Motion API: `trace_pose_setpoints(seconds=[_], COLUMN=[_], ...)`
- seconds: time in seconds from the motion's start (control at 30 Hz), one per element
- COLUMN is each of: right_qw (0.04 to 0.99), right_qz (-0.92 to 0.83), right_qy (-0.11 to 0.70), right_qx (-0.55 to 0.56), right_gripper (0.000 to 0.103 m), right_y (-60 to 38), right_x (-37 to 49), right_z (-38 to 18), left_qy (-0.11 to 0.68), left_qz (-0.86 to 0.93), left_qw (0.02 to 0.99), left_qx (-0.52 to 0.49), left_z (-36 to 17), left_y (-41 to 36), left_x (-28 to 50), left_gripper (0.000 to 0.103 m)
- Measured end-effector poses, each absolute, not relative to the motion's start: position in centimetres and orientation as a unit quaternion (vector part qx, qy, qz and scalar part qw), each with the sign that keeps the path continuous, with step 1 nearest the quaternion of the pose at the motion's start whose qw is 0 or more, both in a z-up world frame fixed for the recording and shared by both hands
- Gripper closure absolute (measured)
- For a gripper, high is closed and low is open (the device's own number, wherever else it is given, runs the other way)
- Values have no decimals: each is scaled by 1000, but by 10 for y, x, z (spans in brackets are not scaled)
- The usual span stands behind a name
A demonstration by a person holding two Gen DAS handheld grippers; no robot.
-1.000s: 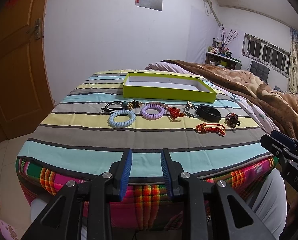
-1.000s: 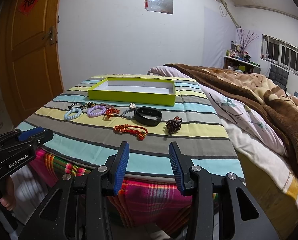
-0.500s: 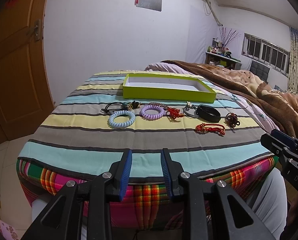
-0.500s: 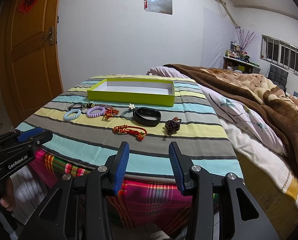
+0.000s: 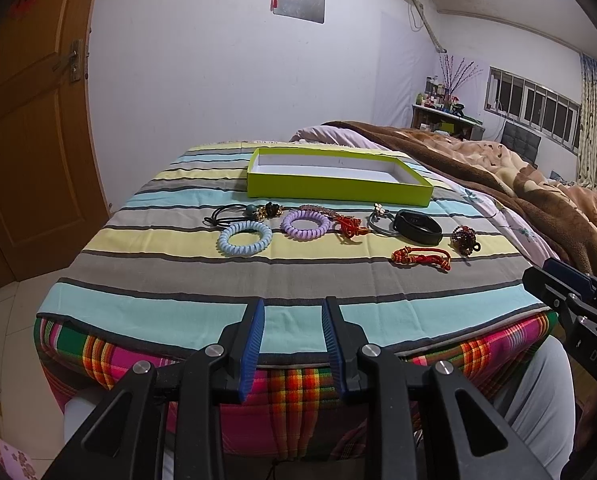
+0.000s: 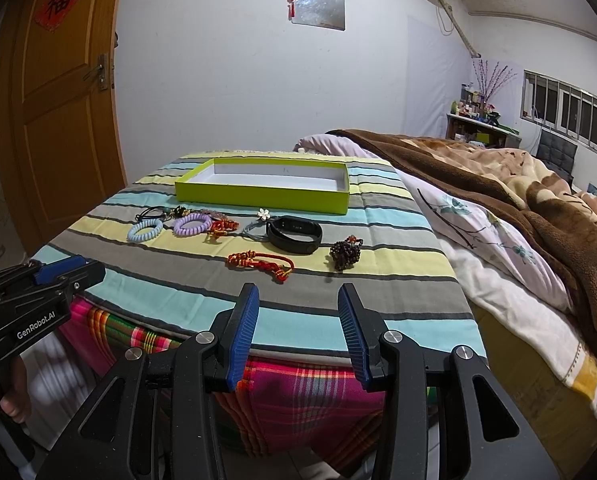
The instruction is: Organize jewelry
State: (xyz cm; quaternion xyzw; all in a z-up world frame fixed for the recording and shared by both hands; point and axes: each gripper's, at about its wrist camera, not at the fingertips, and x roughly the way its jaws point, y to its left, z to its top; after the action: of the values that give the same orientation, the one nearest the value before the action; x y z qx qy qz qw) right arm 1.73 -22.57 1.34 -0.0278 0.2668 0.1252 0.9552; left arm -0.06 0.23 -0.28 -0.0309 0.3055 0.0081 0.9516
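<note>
Both sets of jaws stand apart with nothing between them. The left gripper (image 5: 292, 340) and the right gripper (image 6: 298, 332) hover off the near edge of the bed (image 5: 158, 312), and neither touches any item.

Nothing has changed over the last second. Both grippers hold the same station, the jaw gaps are the same, and every item lies where it lay. Judged from this, the task has not begun: no piece is in the tray.

The green tray (image 5: 338, 190) sits empty toward the far edge of the striped cover. The jewelry lies in a loose row between the tray and the near edge:
- black cord with beads (image 5: 234, 213), toward the left edge;
- blue coil band (image 5: 245, 239), just in front of it;
- purple coil band (image 5: 305, 225), beside a red knotted tassel (image 5: 348, 227);
- grey band with a flower (image 6: 258, 226), touching the black wristband (image 6: 295, 235);
- red cord bracelet (image 6: 262, 264), nearest the right gripper;
- dark bead cluster (image 6: 345, 254), toward the right edge.

The red cord bracelet appears the easiest first pick for the right gripper, the blue coil band for the left. Each item is small and limp; a low approach is likely required.
</note>
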Motion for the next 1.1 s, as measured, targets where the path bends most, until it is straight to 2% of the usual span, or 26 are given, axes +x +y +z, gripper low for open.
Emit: trace_pose_setpoints(seconds=[1.1], right_qw=[955], right_qz=[125], right_qy=[269], right_qx=[-29], right_gripper=[61], right_y=[-223], right_x=[20], right_z=[14], left_qy=[310], left_qz=[7], left_qw=[950], left_qx=[-34], left_z=[-2], left_y=[5], left_x=[4], left_gripper=[74])
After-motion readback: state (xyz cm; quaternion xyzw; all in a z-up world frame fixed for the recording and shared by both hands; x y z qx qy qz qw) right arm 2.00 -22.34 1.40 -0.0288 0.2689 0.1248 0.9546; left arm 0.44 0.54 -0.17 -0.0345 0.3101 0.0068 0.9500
